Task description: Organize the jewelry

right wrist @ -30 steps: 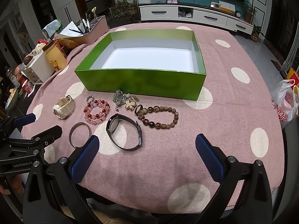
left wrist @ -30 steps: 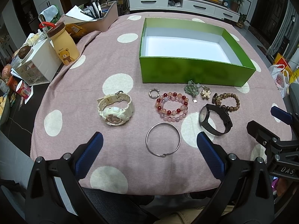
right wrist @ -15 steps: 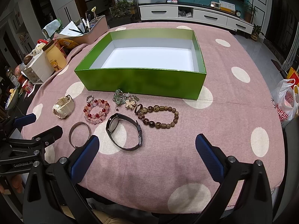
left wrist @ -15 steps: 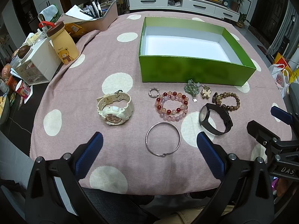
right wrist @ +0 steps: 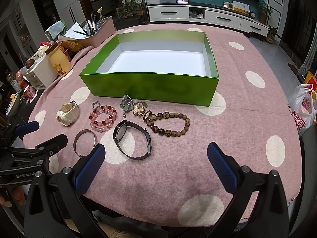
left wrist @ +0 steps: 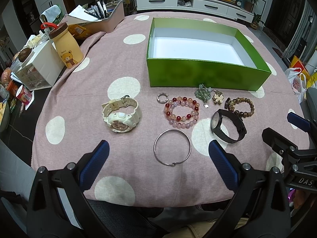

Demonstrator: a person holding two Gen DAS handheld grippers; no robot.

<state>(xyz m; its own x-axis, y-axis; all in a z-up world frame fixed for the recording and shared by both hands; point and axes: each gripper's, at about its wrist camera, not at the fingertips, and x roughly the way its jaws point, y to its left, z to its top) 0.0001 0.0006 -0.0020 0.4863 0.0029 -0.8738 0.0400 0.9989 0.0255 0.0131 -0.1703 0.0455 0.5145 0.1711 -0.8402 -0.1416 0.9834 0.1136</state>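
An empty green box [left wrist: 208,75] [right wrist: 150,87] stands on the pink dotted tablecloth. In front of it lie a cream watch [left wrist: 120,115] [right wrist: 67,113], a silver bangle [left wrist: 172,150] [right wrist: 85,142], a pink and red bead bracelet [left wrist: 181,112] [right wrist: 103,118], a small ring [left wrist: 162,98], a black watch [left wrist: 227,126] [right wrist: 132,140], a brown bead bracelet [left wrist: 240,107] [right wrist: 168,124] and green and gold charms [left wrist: 208,95] [right wrist: 132,106]. My left gripper [left wrist: 158,154] is open just before the bangle. My right gripper [right wrist: 156,158] is open, near the black watch.
A yellow bear bottle [left wrist: 66,46], a white drawer unit [left wrist: 37,67] and a pen holder tray [left wrist: 103,17] crowd the table's left. A plastic bag [right wrist: 303,111] hangs off the right. The table edge is close below both grippers.
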